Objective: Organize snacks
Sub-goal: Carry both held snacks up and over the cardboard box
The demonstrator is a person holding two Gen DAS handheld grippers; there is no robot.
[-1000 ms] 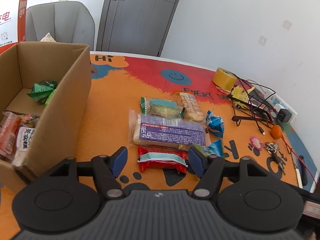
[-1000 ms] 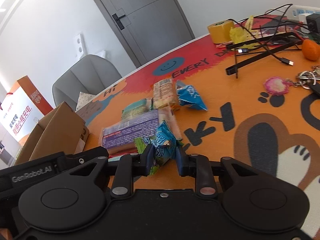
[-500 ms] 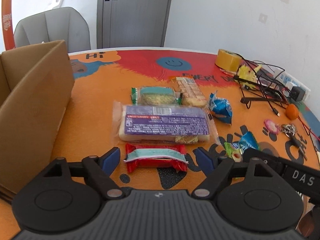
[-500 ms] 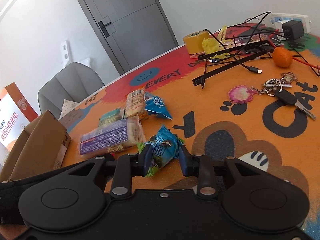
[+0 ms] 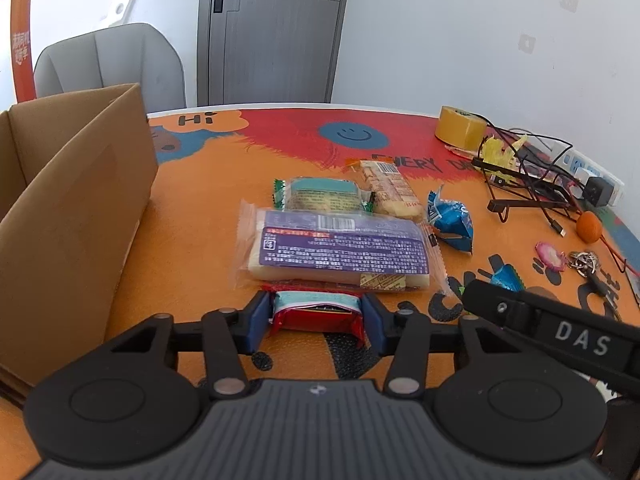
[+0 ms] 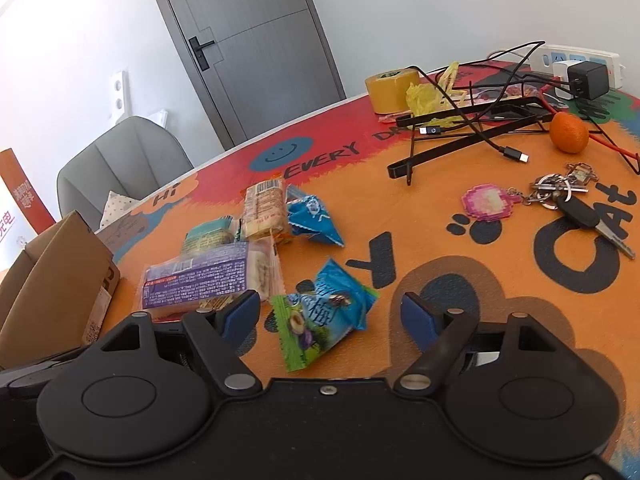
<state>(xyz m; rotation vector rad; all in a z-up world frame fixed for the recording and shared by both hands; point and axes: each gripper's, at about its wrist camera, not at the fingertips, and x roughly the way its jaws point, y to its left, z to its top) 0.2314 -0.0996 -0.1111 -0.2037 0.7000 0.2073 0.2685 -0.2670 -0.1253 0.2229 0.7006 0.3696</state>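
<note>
My left gripper (image 5: 316, 316) is shut on a red snack bar (image 5: 316, 312) lying on the orange mat. Behind it lie a long purple-labelled pack (image 5: 340, 252), a teal pack (image 5: 320, 194), a beige cracker pack (image 5: 390, 192) and a blue pouch (image 5: 452, 222). The cardboard box (image 5: 68, 208) stands at the left. My right gripper (image 6: 330, 314) is open, and a blue-green pouch (image 6: 324, 312) lies on the mat between its fingers. The purple pack (image 6: 204, 276) and the blue pouch (image 6: 312, 220) also show in the right wrist view. The right gripper's body shows in the left wrist view (image 5: 560, 336).
At the right of the table are a tape roll (image 6: 394, 88), tangled cables and a black stand (image 6: 472, 124), an orange (image 6: 568, 132), keys with a pink fob (image 6: 552, 196) and a power strip (image 6: 580, 64). A grey chair (image 5: 108, 64) stands behind the box.
My left gripper has moved forward and closed on the red snack bar. My right gripper has opened and let go of the blue-green pouch, which now lies on the mat.
</note>
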